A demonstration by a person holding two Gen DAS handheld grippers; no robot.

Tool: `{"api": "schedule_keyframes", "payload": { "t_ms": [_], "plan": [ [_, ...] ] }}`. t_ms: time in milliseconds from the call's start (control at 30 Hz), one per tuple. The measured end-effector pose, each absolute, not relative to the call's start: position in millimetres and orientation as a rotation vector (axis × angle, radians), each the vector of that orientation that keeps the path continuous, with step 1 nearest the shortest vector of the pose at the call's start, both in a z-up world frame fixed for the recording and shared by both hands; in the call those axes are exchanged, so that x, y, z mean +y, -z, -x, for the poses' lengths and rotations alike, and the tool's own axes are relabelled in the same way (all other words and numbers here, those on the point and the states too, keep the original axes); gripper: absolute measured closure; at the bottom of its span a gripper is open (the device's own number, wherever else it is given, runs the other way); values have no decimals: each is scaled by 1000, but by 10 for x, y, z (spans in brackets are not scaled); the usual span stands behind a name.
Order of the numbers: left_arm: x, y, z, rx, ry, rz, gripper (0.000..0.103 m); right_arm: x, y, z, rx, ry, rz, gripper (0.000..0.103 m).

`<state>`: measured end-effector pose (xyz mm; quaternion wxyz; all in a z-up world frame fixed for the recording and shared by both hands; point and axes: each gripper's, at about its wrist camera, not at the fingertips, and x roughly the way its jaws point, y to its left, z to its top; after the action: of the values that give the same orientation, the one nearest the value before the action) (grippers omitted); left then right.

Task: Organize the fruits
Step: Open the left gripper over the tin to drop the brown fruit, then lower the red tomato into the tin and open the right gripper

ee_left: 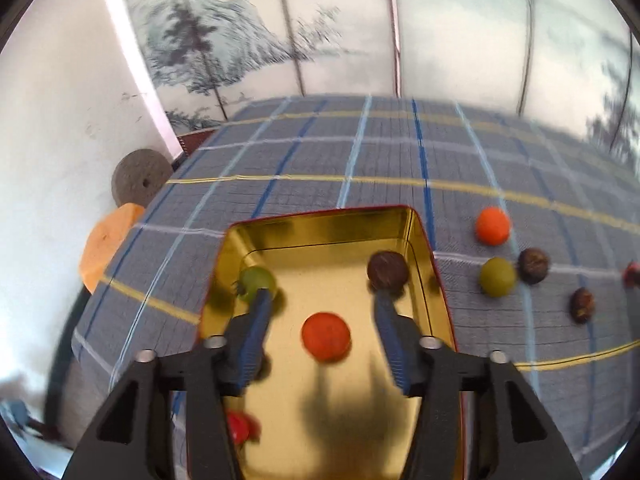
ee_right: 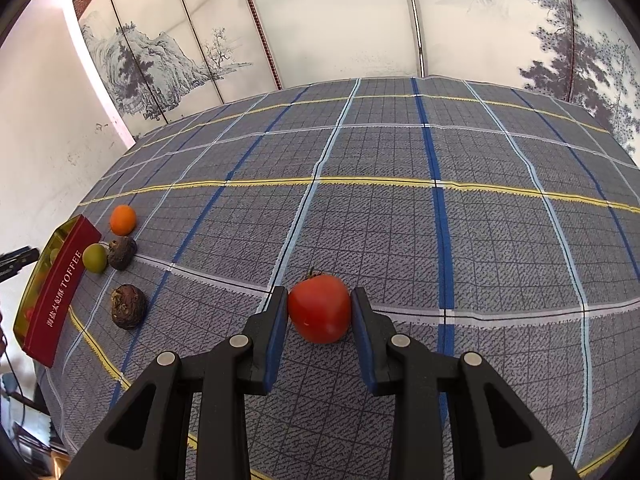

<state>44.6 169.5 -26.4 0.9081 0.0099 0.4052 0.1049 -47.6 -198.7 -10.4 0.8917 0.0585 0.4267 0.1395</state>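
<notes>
A gold-lined tin box with a red "TOFFEE" side sits at the table's left. Inside lie an orange fruit, a green fruit, a brown fruit and a red fruit. My left gripper is open and empty above the box. My right gripper is shut on a red tomato resting on the cloth. On the cloth beside the box lie an orange fruit, a green fruit and two brown fruits.
A grey plaid tablecloth covers the table. A painted folding screen stands behind it. A grey disc and an orange wedge sit by the white wall at the table's left edge.
</notes>
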Motion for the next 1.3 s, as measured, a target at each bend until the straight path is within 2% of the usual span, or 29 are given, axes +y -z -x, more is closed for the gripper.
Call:
{"api": "schedule_keyframes", "payload": {
  "t_ms": [33, 133, 367, 667, 933, 1233, 1267, 1300],
  "plan": [
    [1731, 231, -333, 815, -224, -4, 30, -1991, 91, 493, 883, -291, -126, 74],
    [1828, 139, 44, 738, -268, 44, 25, -1956, 11, 543, 872, -305, -140, 74],
    [1902, 129, 621, 756, -287, 104, 25, -1324, -375, 677, 816, -494, -163, 74],
    [1796, 154, 861, 766, -326, 43, 25, 472, -700, 740, 825, -899, -89, 74],
    [1834, 134, 1034, 751, -269, 72, 25, 1736, -446, 462, 941, -994, 41, 73],
    [1949, 181, 1114, 764, -280, 79, 25, 2214, -179, 352, 993, -972, 111, 71],
    [1945, 189, 1115, 767, -280, 78, 25, 2204, -197, 335, 988, -974, 97, 69],
    [1940, 199, 1111, 770, -278, 75, 25, 2182, -227, 333, 979, -982, 76, 61]
  ]
}}
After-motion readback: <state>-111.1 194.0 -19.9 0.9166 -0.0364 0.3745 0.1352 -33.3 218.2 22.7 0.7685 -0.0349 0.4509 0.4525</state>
